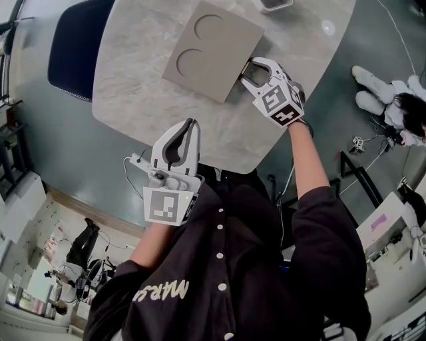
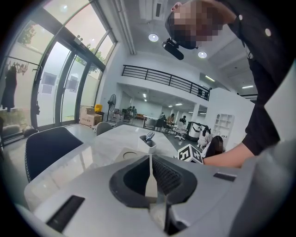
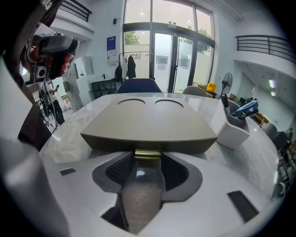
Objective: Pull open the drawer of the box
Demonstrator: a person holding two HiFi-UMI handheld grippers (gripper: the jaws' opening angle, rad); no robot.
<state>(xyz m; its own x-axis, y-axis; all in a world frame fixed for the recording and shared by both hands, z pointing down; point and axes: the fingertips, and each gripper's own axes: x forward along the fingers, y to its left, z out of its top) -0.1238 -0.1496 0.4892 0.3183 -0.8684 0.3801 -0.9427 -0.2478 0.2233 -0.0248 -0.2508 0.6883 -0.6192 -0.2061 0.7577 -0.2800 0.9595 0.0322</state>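
Note:
A flat tan box (image 1: 213,50) with two round recesses in its top lies on the marble table (image 1: 133,86). In the right gripper view its front face (image 3: 148,141) is close ahead, with a small brass handle (image 3: 148,155) at the middle. My right gripper (image 1: 247,72) stands at the box's near right side. Its jaws are open, and the handle sits between the fingertips (image 3: 127,164), close to both pads. The drawer front looks flush with the box. My left gripper (image 1: 192,124) hovers over the table's near edge, shut and empty (image 2: 150,159).
A white holder (image 3: 231,129) with pens stands right of the box, at the far table edge (image 1: 273,3). A dark blue chair (image 1: 76,46) is at the table's left. People sit in the background and on the floor at the right (image 1: 393,100).

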